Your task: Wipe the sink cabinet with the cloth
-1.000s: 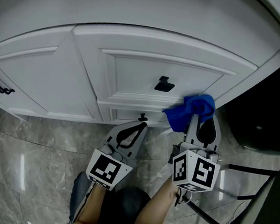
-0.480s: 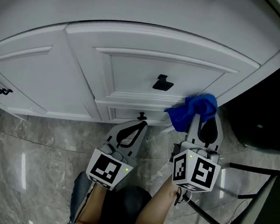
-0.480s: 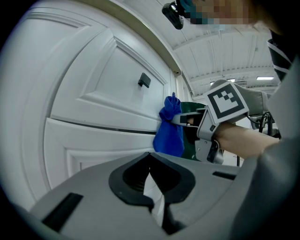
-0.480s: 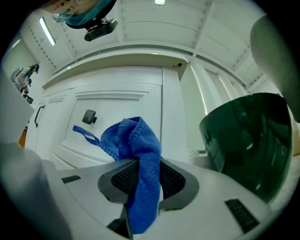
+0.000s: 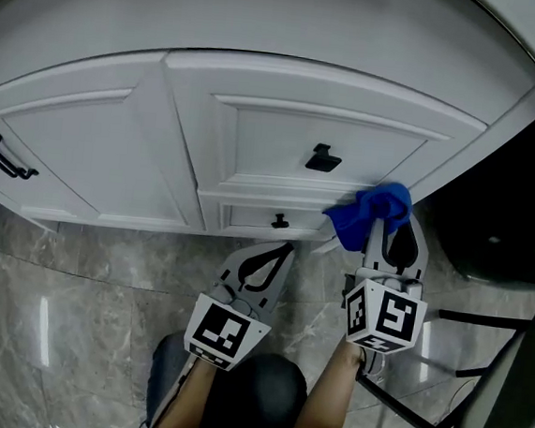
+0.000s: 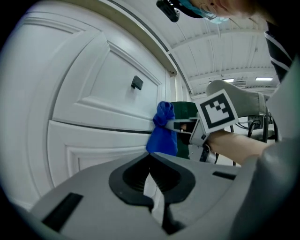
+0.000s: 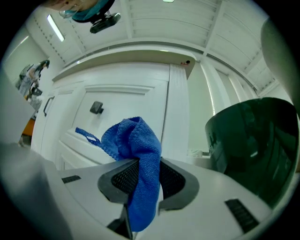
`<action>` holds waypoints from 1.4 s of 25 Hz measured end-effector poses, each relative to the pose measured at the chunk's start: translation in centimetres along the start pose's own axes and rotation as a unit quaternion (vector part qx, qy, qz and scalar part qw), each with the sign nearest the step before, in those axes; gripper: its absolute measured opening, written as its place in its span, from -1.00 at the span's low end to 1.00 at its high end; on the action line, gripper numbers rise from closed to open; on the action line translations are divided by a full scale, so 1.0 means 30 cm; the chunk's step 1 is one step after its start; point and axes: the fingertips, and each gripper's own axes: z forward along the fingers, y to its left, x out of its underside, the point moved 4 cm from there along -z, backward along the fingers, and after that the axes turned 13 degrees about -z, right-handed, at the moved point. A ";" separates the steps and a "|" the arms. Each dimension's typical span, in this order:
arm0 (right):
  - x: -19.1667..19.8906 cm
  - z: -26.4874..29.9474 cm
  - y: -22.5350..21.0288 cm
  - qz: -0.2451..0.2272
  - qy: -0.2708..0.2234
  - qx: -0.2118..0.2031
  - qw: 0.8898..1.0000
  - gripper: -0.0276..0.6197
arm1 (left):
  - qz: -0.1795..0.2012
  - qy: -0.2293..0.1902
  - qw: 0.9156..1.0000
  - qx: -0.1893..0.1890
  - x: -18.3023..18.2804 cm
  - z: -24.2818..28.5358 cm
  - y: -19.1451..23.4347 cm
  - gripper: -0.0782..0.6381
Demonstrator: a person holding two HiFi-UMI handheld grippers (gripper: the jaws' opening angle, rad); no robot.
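Right gripper [image 5: 390,231], jaws clamped on a bunched blue cloth [image 7: 133,140], holds it against the white sink cabinet [image 5: 284,144] at its right edge; left gripper [image 5: 265,260] closed, empty; wiping well likely needs steady pressure and overlapping leftward strokes.

Grey marble floor [image 5: 73,274] — dark bin [image 7: 253,150]
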 end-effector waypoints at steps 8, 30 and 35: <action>0.030 -0.040 0.165 0.023 0.010 -0.084 0.996 -0.54 | 0.013 0.053 0.998 0.002 0.060 -0.100 0.009 -0.77; -0.214 -0.002 0.730 0.091 -0.096 -0.342 0.930 -0.54 | 0.044 0.005 0.997 -0.061 -0.006 -0.287 0.166 -0.77; -0.175 0.020 0.730 0.072 -0.093 -0.324 0.939 -0.54 | 0.042 0.003 0.997 -0.060 -0.010 -0.296 0.165 -0.77</action>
